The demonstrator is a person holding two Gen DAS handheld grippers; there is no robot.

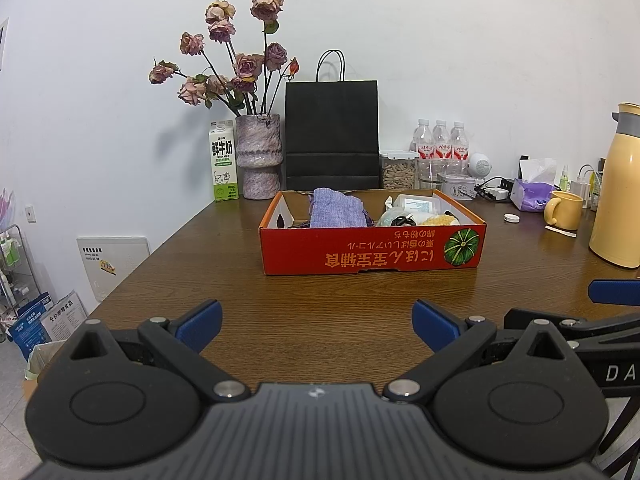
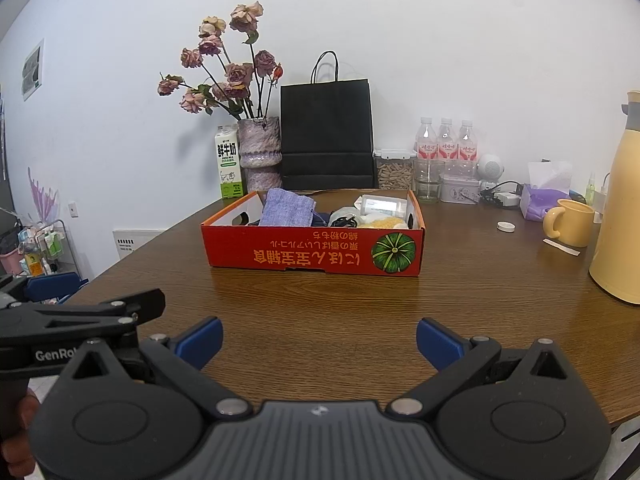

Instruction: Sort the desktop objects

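Both claws were spread wide and empty, low over the tabletop (image 1: 320, 288). The red box (image 1: 372, 248) sat straight ahead, long side facing them; left claw (image 1: 316, 322) and right claw (image 2: 319, 342) looked about equally near.

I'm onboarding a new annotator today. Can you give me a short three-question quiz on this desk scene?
1. True or false: the left hand-held gripper and right hand-held gripper are both open and hold nothing.
2. What lies at the left end inside the red box? A) purple cloth pouch B) yellow mug C) milk carton
3. Fill in: the black paper bag stands ___ the box, against the wall.

Key: 1 true; 2 A; 3 behind.
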